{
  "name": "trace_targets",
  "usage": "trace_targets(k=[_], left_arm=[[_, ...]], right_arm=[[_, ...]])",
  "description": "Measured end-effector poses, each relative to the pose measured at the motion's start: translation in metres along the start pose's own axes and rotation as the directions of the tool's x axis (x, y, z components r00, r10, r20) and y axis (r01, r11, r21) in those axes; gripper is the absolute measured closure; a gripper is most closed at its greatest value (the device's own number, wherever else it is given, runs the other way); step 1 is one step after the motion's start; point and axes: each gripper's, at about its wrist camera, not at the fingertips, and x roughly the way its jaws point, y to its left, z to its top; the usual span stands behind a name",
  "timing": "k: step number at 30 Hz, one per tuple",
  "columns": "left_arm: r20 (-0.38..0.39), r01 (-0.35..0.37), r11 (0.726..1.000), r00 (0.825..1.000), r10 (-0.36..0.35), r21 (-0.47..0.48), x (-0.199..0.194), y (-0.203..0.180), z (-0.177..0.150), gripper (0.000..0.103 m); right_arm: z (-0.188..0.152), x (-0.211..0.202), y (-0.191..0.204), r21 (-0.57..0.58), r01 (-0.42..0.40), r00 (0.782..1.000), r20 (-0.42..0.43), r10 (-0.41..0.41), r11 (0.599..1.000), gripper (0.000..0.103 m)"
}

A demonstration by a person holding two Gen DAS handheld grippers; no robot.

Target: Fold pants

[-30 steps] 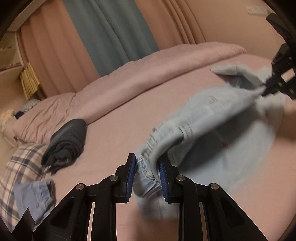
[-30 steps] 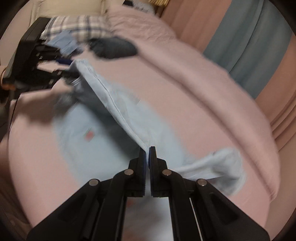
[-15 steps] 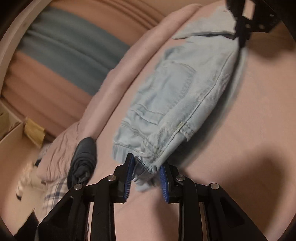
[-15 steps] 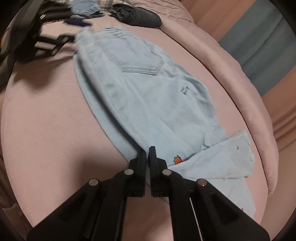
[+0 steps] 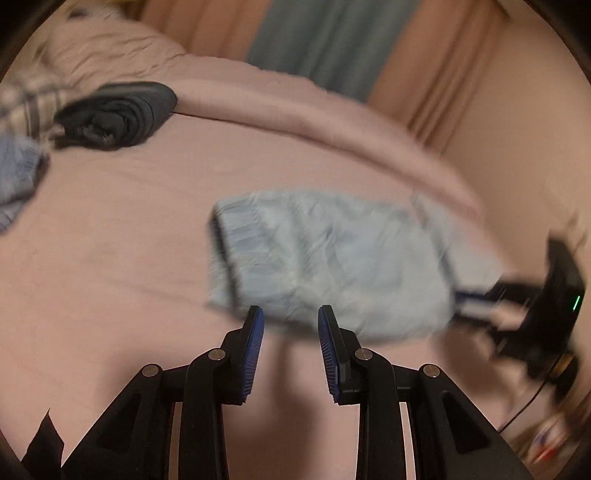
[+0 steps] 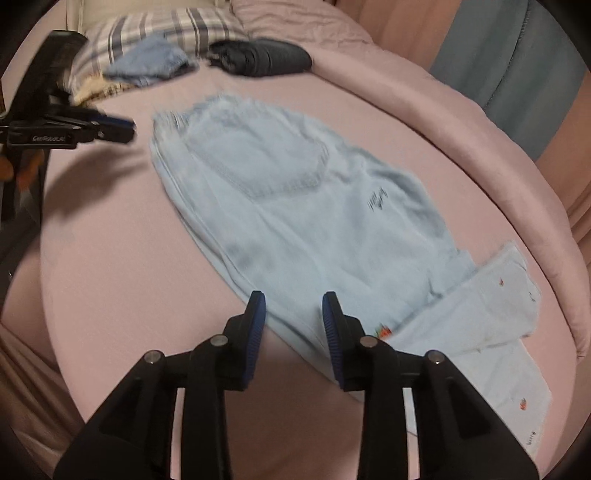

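Light blue denim pants (image 6: 303,206) lie flat on the pink bed sheet (image 6: 110,266), folded lengthwise with a back pocket facing up. Their leg ends (image 6: 480,314) are doubled over at the right. My right gripper (image 6: 293,314) hangs over the pants' near folded edge; its jaws are opening, the cloth lies under the gap and the pads do not press it. My left gripper (image 6: 125,129) is beside the waistband, apart from it. In the blurred left wrist view, the left gripper (image 5: 290,325) stands open just short of the pants (image 5: 332,266), with the right gripper (image 5: 469,295) at their far edge.
A rolled dark garment (image 6: 262,55) and a folded blue garment (image 6: 147,62) lie near a plaid pillow (image 6: 147,29) at the head of the bed. A pink duvet ridge (image 6: 480,147) runs along the far side, with curtains (image 6: 498,55) behind it.
Both grippers carried the pants by waistband and legs, then laid them flat. The left gripper let go and drew back from the waistband. The right jaws have parted off the cloth.
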Motion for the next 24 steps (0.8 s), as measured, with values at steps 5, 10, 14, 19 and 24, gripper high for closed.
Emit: trace_targets(k=[5, 10, 14, 19, 24], left_arm=[[0.022, -0.094, 0.98, 0.996, 0.092, 0.174, 0.033, -0.051, 0.011, 0.075], [-0.116, -0.172, 0.957, 0.972, 0.204, 0.235, 0.076, -0.042, -0.003, 0.075], [-0.149, -0.192, 0.943, 0.96, 0.238, 0.271, 0.066, -0.051, 0.002, 0.075], [-0.138, -0.106, 0.913, 0.975, 0.173, 0.394, 0.07, -0.099, 0.001, 0.074], [-0.284, 0.143, 0.938, 0.957, -0.051, 0.314, 0.128, -0.159, 0.008, 0.074]], right_arm=[[0.019, 0.013, -0.006, 0.127, -0.018, 0.999, 0.045, 0.012, 0.992, 0.083], [-0.002, 0.051, -0.011, 0.197, -0.005, 0.998, -0.063, 0.018, 0.98, 0.081], [-0.013, 0.031, -0.034, 0.322, -0.072, 0.993, -0.063, 0.097, 0.944, 0.076], [-0.022, -0.015, -0.115, 0.541, -0.094, 0.995, 0.04, 0.086, 0.835, 0.051], [-0.01, -0.011, -0.229, 0.762, 0.008, 1.0, -0.011, 0.001, 0.648, 0.043]])
